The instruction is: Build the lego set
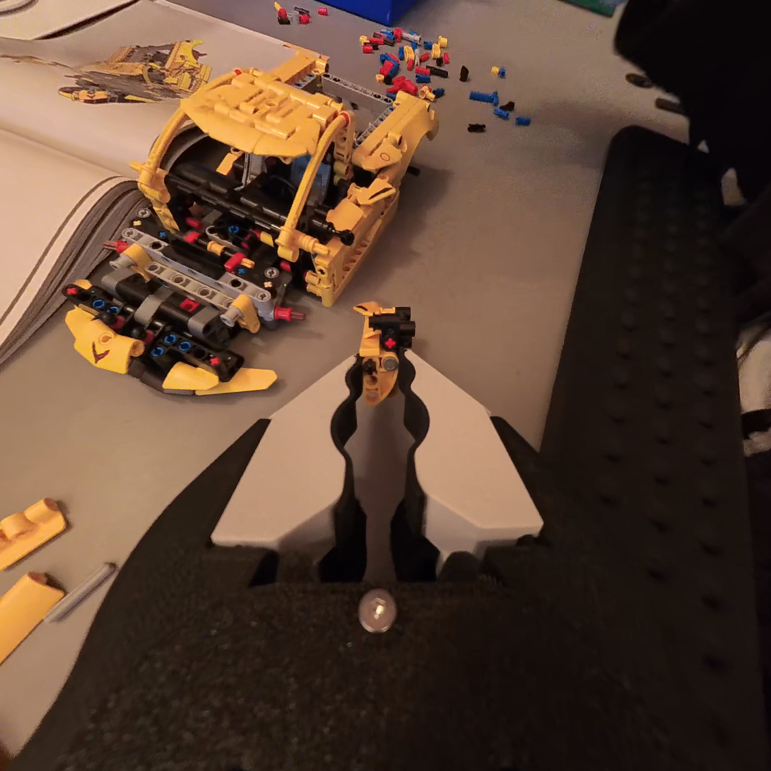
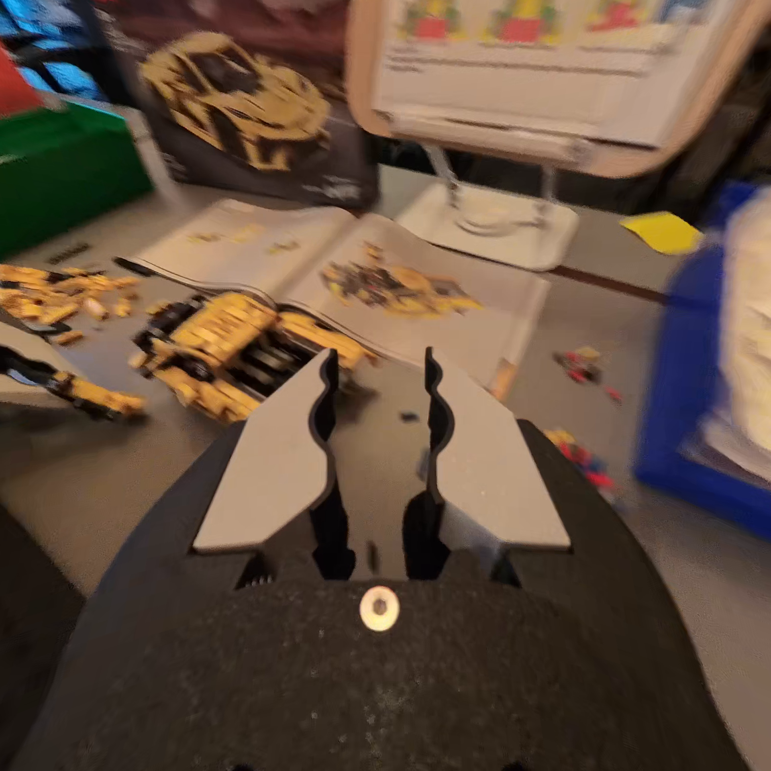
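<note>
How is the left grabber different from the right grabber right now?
The left gripper is pinched shut on a small yellow and black lego sub-assembly; the right gripper holds nothing. The left gripper's jaws stand nearly together, while the right gripper's stand apart with a clear gap. The left wrist view is sharp; the right wrist view is smeared with blur. Both have grey fingers with wavy black pads on a black body.
</note>
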The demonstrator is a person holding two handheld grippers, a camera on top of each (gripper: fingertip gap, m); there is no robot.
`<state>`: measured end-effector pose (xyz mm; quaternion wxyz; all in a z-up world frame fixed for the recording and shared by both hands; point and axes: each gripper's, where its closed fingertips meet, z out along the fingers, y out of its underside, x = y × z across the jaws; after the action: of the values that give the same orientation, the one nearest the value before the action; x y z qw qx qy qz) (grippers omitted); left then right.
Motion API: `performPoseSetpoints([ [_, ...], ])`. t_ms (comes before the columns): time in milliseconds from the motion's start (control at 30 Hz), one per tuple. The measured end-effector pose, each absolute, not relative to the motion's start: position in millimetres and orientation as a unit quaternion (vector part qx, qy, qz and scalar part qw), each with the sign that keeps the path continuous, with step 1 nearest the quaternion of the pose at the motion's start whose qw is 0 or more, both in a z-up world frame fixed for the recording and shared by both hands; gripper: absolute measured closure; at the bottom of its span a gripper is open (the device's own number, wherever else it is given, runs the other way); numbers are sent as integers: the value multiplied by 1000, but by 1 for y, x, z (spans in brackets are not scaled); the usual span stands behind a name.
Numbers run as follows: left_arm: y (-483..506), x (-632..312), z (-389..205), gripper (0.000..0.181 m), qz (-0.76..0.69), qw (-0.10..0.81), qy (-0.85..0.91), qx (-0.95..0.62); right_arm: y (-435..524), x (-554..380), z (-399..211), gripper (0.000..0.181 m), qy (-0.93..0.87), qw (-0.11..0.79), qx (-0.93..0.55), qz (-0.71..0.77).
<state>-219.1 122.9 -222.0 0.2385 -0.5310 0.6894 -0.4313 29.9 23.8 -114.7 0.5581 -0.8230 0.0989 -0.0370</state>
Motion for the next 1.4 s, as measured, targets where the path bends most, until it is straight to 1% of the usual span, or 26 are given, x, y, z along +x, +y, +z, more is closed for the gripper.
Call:
performPoseSetpoints([
  [100,124,-218,-222,166,-438,232,683,-536,-40,65,-133,144,123,499,-855,-65],
  [167,124,-217,-222,165,-440,228,683,-536,-67,65,-155,146,106,456,-881,-67],
  [233,123,-217,-223,166,-442,224,683,-536,-75,48,-177,150,75,435,-896,-42],
  [300,123,-217,-223,166,-442,222,685,-535,-79,29,-205,149,51,403,-914,-15],
  [333,123,-217,-223,165,-442,222,686,-534,-81,23,-217,142,44,389,-920,-8],
  [367,123,-217,-223,165,-441,223,686,-533,-83,20,-223,141,42,383,-923,-5],
  [433,123,-217,-223,165,-441,223,687,-533,-86,12,-227,150,38,391,-919,18],
  [567,124,-216,-225,165,-444,210,684,-540,-100,26,-230,166,32,397,-917,2],
  [933,125,-214,-230,166,-437,196,686,-548,-100,33,-249,165,-8,381,-925,-3],
  [1100,123,-215,-230,166,-435,195,689,-546,-96,34,-251,170,-7,380,-925,-1],
  [1133,123,-215,-231,166,-436,193,689,-546,-96,36,-251,174,-5,379,-925,-4],
  [1167,124,-215,-230,166,-436,192,688,-547,-96,36,-251,175,-7,378,-926,-6],
  [1300,123,-215,-230,166,-436,195,689,-545,-92,34,-247,175,-15,379,-925,-8],
  [1400,123,-214,-227,166,-439,204,688,-541,-83,28,-230,175,-21,399,-917,-3],
])
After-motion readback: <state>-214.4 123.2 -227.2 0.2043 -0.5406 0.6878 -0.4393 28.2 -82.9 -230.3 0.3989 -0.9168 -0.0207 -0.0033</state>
